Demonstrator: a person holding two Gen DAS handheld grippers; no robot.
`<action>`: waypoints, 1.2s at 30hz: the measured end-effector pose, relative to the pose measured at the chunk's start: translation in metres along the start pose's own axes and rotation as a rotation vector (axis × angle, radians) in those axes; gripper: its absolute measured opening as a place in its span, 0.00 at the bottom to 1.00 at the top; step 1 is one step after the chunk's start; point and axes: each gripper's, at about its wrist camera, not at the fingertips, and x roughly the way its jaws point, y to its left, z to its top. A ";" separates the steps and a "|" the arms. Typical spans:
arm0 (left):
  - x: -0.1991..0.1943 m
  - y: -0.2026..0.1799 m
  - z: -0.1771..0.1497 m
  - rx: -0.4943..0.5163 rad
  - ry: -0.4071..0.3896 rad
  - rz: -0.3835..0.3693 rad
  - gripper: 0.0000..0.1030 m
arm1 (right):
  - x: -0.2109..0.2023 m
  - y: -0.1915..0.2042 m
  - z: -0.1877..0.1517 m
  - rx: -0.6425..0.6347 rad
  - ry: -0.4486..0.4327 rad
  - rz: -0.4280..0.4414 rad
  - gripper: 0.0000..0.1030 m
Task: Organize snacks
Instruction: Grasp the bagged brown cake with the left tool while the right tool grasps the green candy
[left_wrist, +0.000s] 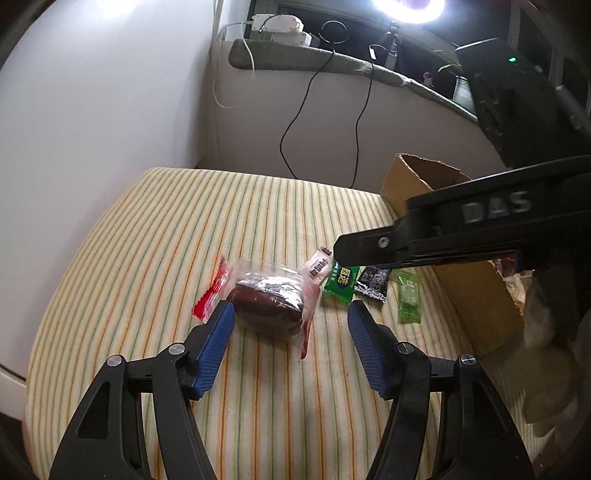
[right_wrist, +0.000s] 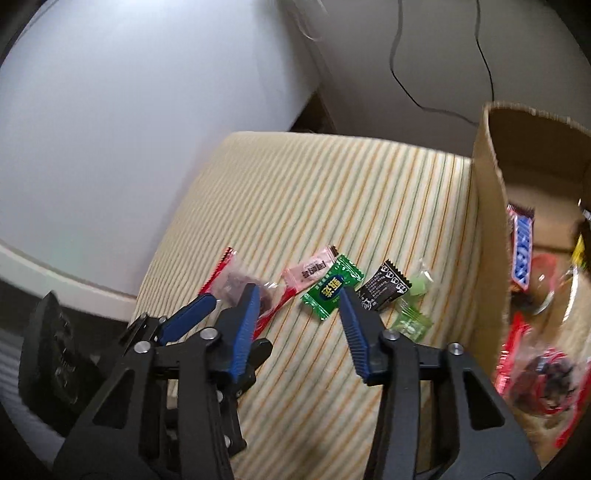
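A clear packet with red edges holding a dark red snack (left_wrist: 269, 301) lies on the striped cloth, just ahead of my open, empty left gripper (left_wrist: 291, 314); it also shows in the right wrist view (right_wrist: 240, 284). Beside it lie a pink packet (right_wrist: 308, 271), a green packet (right_wrist: 330, 288), a black packet (right_wrist: 384, 290) and a pale green candy (right_wrist: 412, 314). My right gripper (right_wrist: 299, 299) is open and empty, hovering above the green packet. In the left wrist view the right gripper's body crosses from the right, its fingertips hidden.
An open cardboard box (right_wrist: 487, 229) stands on the right, holding a blue-label bar (right_wrist: 522, 251) and red-edged packets (right_wrist: 543, 380). The striped cloth (left_wrist: 184, 240) covers the surface; a white wall and hanging cables (left_wrist: 295, 122) lie beyond its far edge.
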 end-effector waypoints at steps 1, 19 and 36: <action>0.001 0.001 0.000 0.002 -0.001 0.000 0.62 | 0.005 -0.001 0.001 0.018 0.004 -0.009 0.38; 0.010 0.014 0.002 0.032 0.031 0.054 0.61 | 0.049 0.002 0.012 0.059 0.064 -0.168 0.33; -0.001 0.029 -0.001 -0.006 0.005 0.046 0.39 | 0.033 0.007 -0.009 -0.043 0.045 -0.137 0.19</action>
